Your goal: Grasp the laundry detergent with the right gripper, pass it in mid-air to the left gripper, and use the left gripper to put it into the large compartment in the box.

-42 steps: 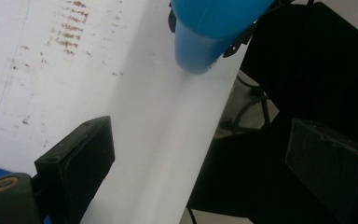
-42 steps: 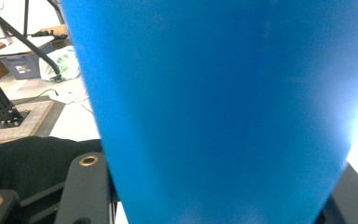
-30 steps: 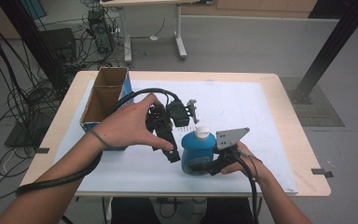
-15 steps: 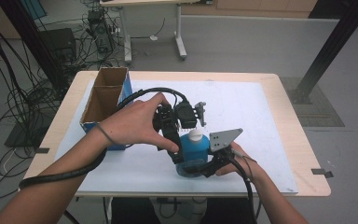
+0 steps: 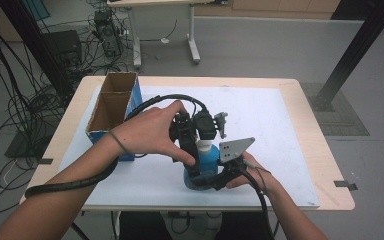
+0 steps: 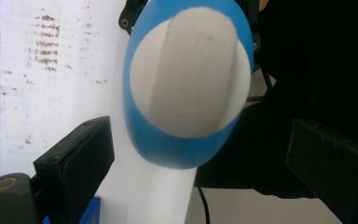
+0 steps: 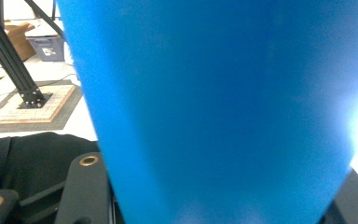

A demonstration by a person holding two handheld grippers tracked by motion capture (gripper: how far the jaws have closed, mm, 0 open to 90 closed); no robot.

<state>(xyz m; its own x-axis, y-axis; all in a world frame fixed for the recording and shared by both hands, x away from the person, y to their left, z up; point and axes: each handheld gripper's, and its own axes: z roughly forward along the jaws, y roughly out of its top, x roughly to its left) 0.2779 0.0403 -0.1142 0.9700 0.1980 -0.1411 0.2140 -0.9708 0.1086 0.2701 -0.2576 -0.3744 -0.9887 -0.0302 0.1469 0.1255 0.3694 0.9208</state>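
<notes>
A blue bottle (image 5: pixel 207 159) with a white top stands on the white mat near the table's front edge. My right gripper (image 5: pixel 212 181) comes in from the front right and is shut on its lower body; in the right gripper view the blue wall (image 7: pixel 214 102) spans the gap between both jaws. My left gripper (image 5: pixel 196 150) hangs over the bottle from above. In the left gripper view the bottle's white top (image 6: pixel 186 84) sits between the jaws, which stand apart on either side of its white neck, so this gripper (image 6: pixel 200 172) is open.
An open cardboard box (image 5: pixel 111 107) with blue sides stands at the table's left. The white mat (image 5: pixel 265 110) covers most of the wooden table (image 5: pixel 325 165). A black post (image 5: pixel 350 55) rises off the far right corner. Cables lie on the floor at left.
My left gripper has come down and forward over the bottle's top. The right gripper and the bottle have shifted slightly left.
</notes>
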